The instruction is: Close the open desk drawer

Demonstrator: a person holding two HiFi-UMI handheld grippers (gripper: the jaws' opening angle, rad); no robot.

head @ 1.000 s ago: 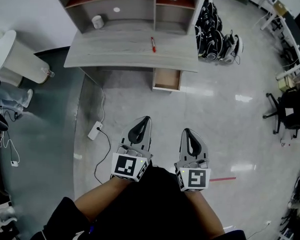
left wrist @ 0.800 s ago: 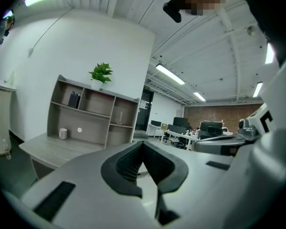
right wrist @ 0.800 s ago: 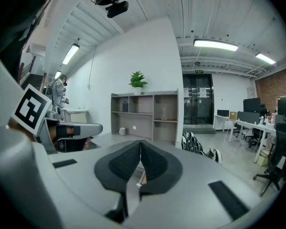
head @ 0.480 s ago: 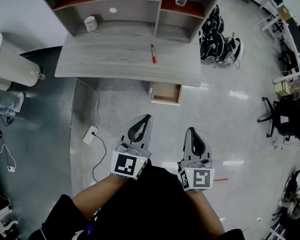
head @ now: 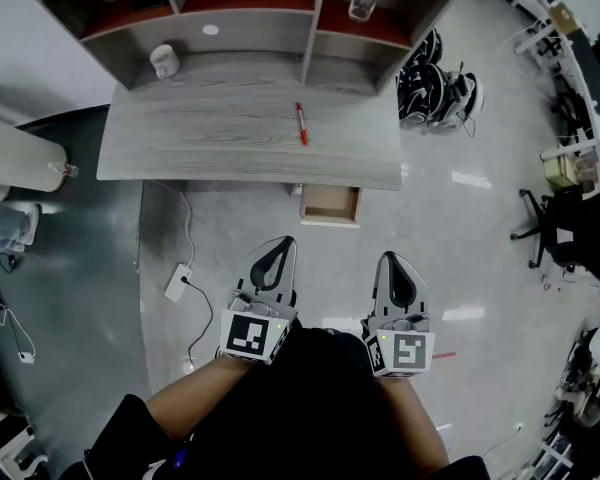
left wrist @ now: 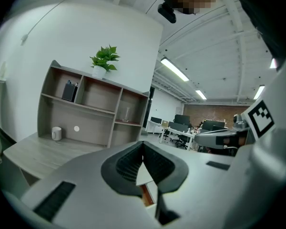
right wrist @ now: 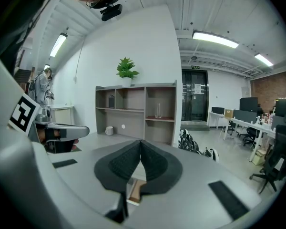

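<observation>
**A:** Where is the drawer [head: 331, 204] from here?

**B:** It sticks out from under the near edge of the desk [head: 230, 138], toward the desk's right end. It is pulled toward the person, with its open top showing. It lies on the far side of both grippers, well apart from them across bare floor.

**A:** Left or right of them?

**B:** Between them. The left gripper [head: 277, 253] sits a little to its left and the right gripper [head: 392, 268] a little to its right. Both point at the desk. The left tip reaches slightly farther, so I judge it marginally the nearer one, but either could serve.

**A:** Which way does the drawer run?

**B:** It slides along the near-far line, so closing it should call for a straight push away from the person on its near face.

**A:** And the fingers?

**B:** In the left gripper view the dark pads [left wrist: 128, 162] are pressed together with nothing between them. Only a sliver of the drawer shows past them, lower down. The right gripper view shows the same: the pads [right wrist: 155, 162] meet, grip nothing and touch nothing, and the drawer shows beyond them.

**A:** Is anything in the way?

**B:** Not that I can see. A red pen [head: 301, 123] lies on the desktop, clear of the drawer.
</observation>
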